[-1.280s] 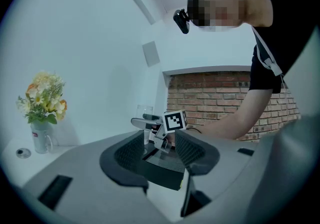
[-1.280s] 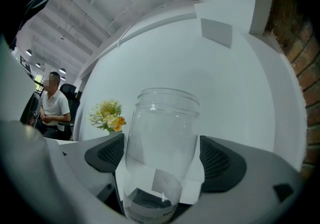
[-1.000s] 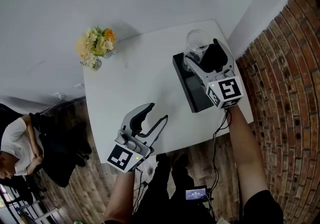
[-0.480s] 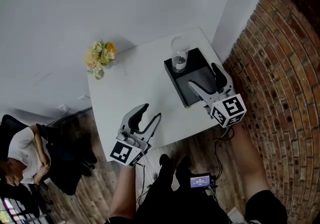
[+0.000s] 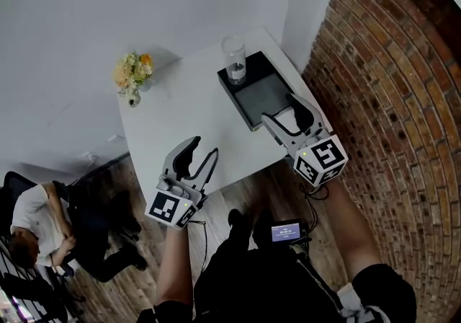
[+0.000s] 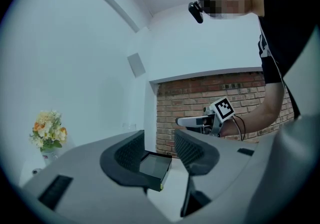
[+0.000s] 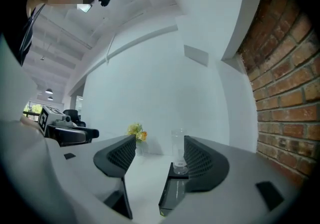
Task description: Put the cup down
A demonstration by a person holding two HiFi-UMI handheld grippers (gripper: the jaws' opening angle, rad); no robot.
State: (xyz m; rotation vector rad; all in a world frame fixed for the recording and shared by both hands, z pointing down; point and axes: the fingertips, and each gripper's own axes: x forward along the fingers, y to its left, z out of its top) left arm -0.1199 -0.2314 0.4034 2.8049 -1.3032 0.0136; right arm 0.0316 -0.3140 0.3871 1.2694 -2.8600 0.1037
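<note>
White table (image 5: 166, 120) mid-frame, its near edge partly covered. Black tray (image 5: 263, 94) right of centre. Right gripper (image 5: 281, 111): jaws apart, just been closing, nothing between them. Left gripper (image 5: 204, 148): jaws spread, empty. Cup (image 5: 234, 68) upright on the tray's far end, upper centre (clear glass, faint in the left gripper view).

White walls (image 5: 108, 11) meet a brick wall (image 5: 392, 62) above wooden floor (image 5: 252, 186)

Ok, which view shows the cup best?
Head view: the cup stands whole on the black tray's far corner. Right gripper view shows it small and distant; left gripper view, only a faint outline.
</note>
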